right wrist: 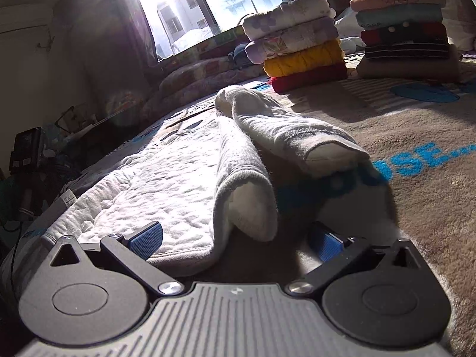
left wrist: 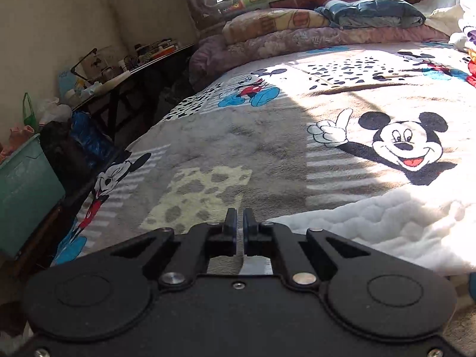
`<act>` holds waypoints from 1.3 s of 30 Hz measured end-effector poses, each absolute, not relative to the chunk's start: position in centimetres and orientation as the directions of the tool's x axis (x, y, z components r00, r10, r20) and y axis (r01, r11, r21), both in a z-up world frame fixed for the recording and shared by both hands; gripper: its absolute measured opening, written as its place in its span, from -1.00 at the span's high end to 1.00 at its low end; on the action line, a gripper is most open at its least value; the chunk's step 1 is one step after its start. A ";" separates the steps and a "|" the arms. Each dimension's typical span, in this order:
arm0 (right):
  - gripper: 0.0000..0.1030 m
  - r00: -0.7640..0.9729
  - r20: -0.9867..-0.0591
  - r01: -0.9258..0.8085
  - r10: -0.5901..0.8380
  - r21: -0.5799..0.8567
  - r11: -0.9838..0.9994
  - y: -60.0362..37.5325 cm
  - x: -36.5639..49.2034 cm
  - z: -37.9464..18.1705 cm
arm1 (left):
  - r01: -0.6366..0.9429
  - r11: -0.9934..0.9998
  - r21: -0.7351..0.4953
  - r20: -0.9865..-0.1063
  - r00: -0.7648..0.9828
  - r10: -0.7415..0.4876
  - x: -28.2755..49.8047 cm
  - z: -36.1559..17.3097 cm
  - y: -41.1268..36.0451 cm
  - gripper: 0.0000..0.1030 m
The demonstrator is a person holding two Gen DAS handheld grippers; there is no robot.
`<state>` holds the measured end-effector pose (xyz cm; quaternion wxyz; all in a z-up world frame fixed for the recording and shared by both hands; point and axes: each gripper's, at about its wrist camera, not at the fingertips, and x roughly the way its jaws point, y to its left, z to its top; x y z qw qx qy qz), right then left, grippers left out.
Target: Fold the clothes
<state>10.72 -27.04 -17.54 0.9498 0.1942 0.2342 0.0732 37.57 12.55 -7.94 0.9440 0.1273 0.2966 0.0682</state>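
A white quilted garment (right wrist: 154, 184) lies spread on the cartoon-print blanket (right wrist: 416, 136). Its two sleeves are folded over; one cuff (right wrist: 253, 211) points at me and the other sleeve (right wrist: 300, 136) crosses behind it. My right gripper (right wrist: 236, 242) is open low over the blanket, blue pads (right wrist: 145, 238) wide apart, the left one over the garment's hem and the near cuff just ahead between them. In the left wrist view my left gripper (left wrist: 239, 223) is shut with nothing seen in its tips, hovering beside the garment's edge (left wrist: 372, 226), which lies to its right.
Two stacks of folded clothes (right wrist: 300, 41) (right wrist: 404, 23) stand at the far right of the bed. Rolled quilts and pillows (left wrist: 297, 29) line the window side. Left of the bed are a cluttered table (left wrist: 128, 71) and a green bin (left wrist: 26, 184).
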 end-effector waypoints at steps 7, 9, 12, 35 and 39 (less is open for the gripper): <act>-1.00 0.879 -0.420 -0.050 0.225 0.389 0.920 -27.0 10.6 -17.5 | 0.297 0.950 0.093 -0.641 0.748 -0.171 40.2 -7.7 4.7 0.86; -1.00 0.879 -0.421 -0.050 0.224 0.385 0.921 -26.9 10.7 -17.5 | 0.348 0.935 0.076 -0.692 0.693 -0.201 42.5 -8.5 3.9 0.86; -1.00 0.878 -0.422 -0.053 0.226 0.384 0.922 -26.9 10.7 -17.5 | 0.411 0.909 0.069 -0.780 0.590 -0.208 45.3 -10.1 3.6 0.34; -1.00 0.881 -0.425 -0.056 0.208 0.344 0.937 -26.2 11.0 -17.4 | 0.257 0.897 0.359 -0.531 0.847 -0.030 37.2 -9.1 5.0 0.83; -1.00 0.881 -0.422 -0.058 0.211 0.346 0.936 -26.3 11.0 -17.4 | 0.230 0.968 0.097 -0.551 0.823 -0.140 31.5 -7.0 5.5 0.83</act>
